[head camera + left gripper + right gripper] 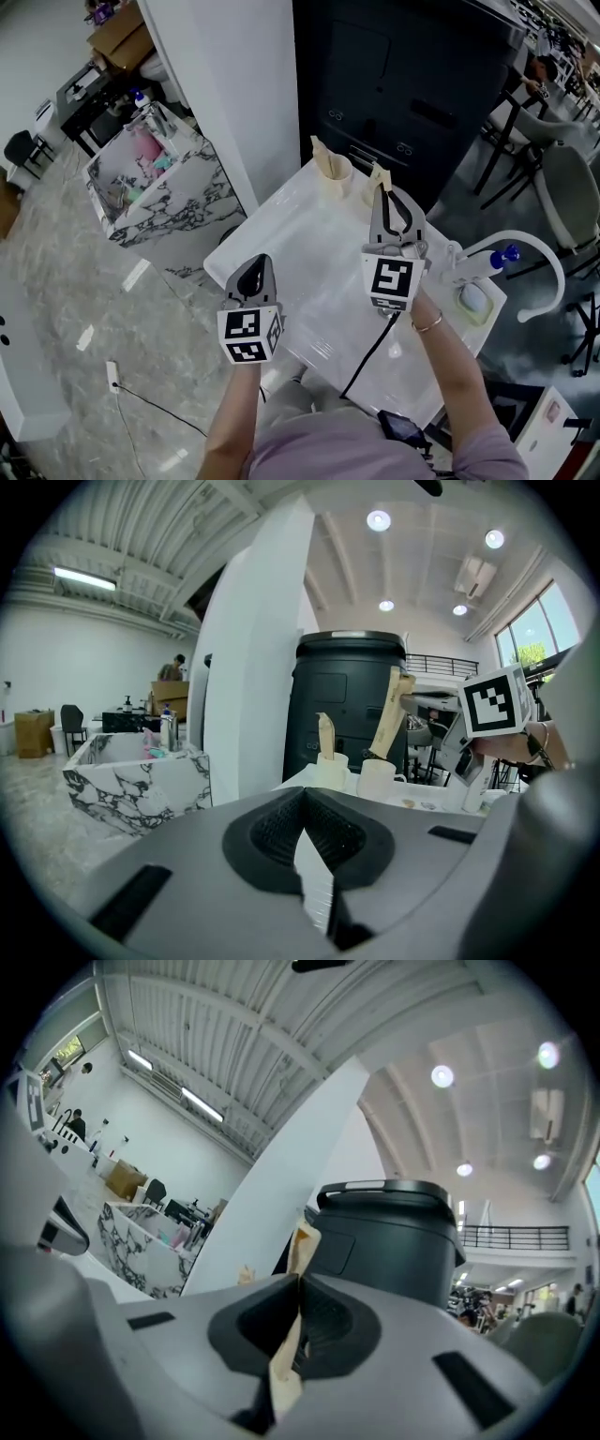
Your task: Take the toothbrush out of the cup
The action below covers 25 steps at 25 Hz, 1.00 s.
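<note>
A person stands at a white table (309,253) with a two-jaw gripper in each hand.

The head view shows both tools from above. The right gripper (383,191) reaches to the table's far end, and a tan, paper-wrapped toothbrush (378,175) sticks out past its tips. The left gripper (255,262) hangs over the near left edge of the table, well apart from the cups. One pale cup (337,174) with a second toothbrush (322,155) stands just left of the right gripper.

The right gripper view gives the grip itself. The jaws are clamped on the toothbrush (298,1251), which runs up past the pads and down below them. A dark bin (394,1232) fills the background.

The left gripper view shows its own jaws pressed together with nothing between them. It also gives a side look that the head view lacks: two cups side by side. The left cup (330,769) holds the second toothbrush (325,733). The toothbrush (389,714) leans above the right cup (380,780), its lower end at the rim. Whether that end is clear of the cup cannot be told.
</note>
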{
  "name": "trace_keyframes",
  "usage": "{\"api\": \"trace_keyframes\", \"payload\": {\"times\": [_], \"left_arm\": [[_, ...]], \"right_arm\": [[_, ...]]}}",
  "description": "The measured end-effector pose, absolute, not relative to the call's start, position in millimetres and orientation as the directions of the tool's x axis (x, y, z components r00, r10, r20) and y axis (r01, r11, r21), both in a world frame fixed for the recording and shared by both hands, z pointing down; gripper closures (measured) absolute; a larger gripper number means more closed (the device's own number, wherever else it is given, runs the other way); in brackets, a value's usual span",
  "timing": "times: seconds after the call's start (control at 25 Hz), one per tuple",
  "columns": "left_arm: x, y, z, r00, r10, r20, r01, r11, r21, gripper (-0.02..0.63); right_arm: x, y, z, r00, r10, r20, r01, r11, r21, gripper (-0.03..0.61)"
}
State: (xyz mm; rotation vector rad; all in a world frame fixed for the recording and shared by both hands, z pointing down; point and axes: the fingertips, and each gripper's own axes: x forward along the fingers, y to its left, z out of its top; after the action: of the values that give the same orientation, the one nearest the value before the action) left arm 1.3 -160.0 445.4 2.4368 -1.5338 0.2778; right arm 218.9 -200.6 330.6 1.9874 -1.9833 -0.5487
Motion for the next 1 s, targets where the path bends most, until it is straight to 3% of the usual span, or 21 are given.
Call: {"api": "trace_keyframes", "payload": {"times": [0.2,0.4,0.76,1.0], "left_arm": [[-10,-158,442,0.409,-0.867,0.286,-0.912,-0.395,0.109,0.614],[-29,-161,442,0.395,-0.874,0.285,-0.919,-0.375,0.123,0.614],[-78,-173,444,0.372,-0.883,0.286,-0.928,-0.345,0.142,0.614],[-117,-177,455,0.331,-0.892,0.308,-0.942,-0.296,0.156,0.614]], "right_arm": [[199,-185,299,-0.054,-0.985,-0.161,-0.901,-0.022,0.434,0.571],[149,-173,286,-0.173,-0.967,-0.189,-0.882,0.066,0.467,0.571],[57,-173,363,-0.341,-0.936,-0.088,-0.784,0.231,0.576,0.571],[24,-183,425,-0.391,-0.918,0.068,-0.701,0.345,0.624,0.571]]}}
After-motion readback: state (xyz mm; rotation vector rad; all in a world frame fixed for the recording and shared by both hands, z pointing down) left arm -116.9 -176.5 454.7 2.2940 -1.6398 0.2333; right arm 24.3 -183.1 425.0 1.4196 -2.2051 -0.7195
